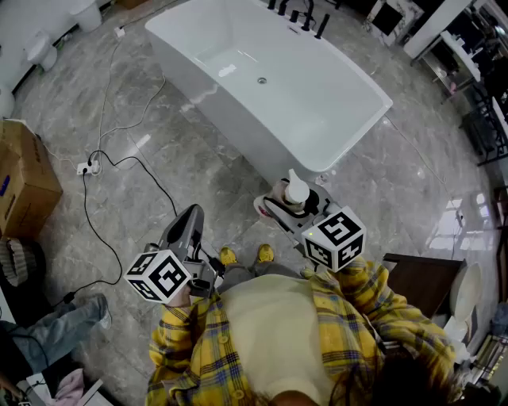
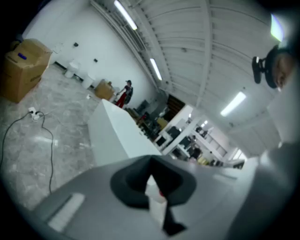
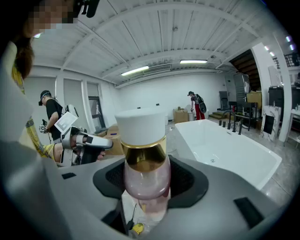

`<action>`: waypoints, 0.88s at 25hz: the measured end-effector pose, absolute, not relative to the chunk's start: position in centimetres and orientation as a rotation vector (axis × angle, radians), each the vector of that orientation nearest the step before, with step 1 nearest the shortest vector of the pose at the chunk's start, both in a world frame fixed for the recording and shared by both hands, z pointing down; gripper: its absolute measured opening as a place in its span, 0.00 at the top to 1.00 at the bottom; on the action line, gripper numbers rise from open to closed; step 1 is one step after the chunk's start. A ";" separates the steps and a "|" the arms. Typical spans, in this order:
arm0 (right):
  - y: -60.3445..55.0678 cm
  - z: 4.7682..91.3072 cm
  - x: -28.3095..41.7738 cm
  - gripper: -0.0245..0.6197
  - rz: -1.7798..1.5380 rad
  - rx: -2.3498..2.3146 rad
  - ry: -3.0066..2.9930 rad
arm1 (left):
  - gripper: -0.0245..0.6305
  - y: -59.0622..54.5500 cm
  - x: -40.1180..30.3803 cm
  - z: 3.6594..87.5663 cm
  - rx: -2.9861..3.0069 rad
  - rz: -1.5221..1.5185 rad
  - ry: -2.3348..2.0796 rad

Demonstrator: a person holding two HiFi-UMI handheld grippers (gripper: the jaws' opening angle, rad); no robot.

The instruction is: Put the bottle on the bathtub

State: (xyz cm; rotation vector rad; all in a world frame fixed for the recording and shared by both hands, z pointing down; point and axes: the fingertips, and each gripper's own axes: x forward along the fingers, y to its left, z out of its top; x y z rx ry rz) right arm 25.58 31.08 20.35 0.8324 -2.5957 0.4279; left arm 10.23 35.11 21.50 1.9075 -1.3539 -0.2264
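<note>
Holding: the right gripper (image 3: 144, 201) is closed on the bottle (image 3: 143, 154), with its jaws set wide on either side of the pink body. In the head view this gripper (image 1: 295, 210) is right of centre and tilted slightly down.
Bottle: it stands upright and has a white cap, a gold collar and a clear pink body. In the head view the bottle (image 1: 296, 190) is over the floor (image 1: 198, 170), just on the near side of the bathtub's near right corner and not touching the tub.
Left gripper (image 1: 187, 231): its jaws are together with nothing between them. It is held low on the left, well apart from the bottle, and it also shows at the left of the right gripper view (image 3: 108, 144).
Bathtub (image 1: 230, 119): a white freestanding tub, far from the person, running from far left to near right. A drain shows in its bottom and a black faucet (image 1: 304, 17) stands at its far end.
Floor: grey marble. A cardboard box (image 1: 24, 178) is at the far left, with a power strip (image 1: 86, 167) beside it and a black cable (image 2: 51, 154) trailing from the strip.
Person: wears a yellow plaid shirt (image 1: 357, 309) and yellow shoes (image 1: 264, 254), and stands near the tub's near end.
Background: two other people show in the right gripper view, one far off (image 3: 194, 105) and one at the left (image 3: 51, 112).
</note>
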 end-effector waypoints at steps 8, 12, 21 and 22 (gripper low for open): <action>30.5 20.7 25.7 0.62 0.430 0.840 -2.586 | 0.96 34.4 11.3 22.3 1.894 -0.204 -1.310; 30.4 20.9 25.7 0.62 0.440 0.839 -2.587 | 0.96 34.5 12.2 21.5 1.943 -0.304 -1.235; 30.4 21.3 23.6 0.62 0.442 0.806 -2.575 | 0.96 34.5 10.7 20.5 1.893 -0.569 -1.056; 30.4 21.4 23.2 0.62 0.445 0.804 -2.572 | 0.96 34.6 10.5 20.5 1.905 -0.566 -1.059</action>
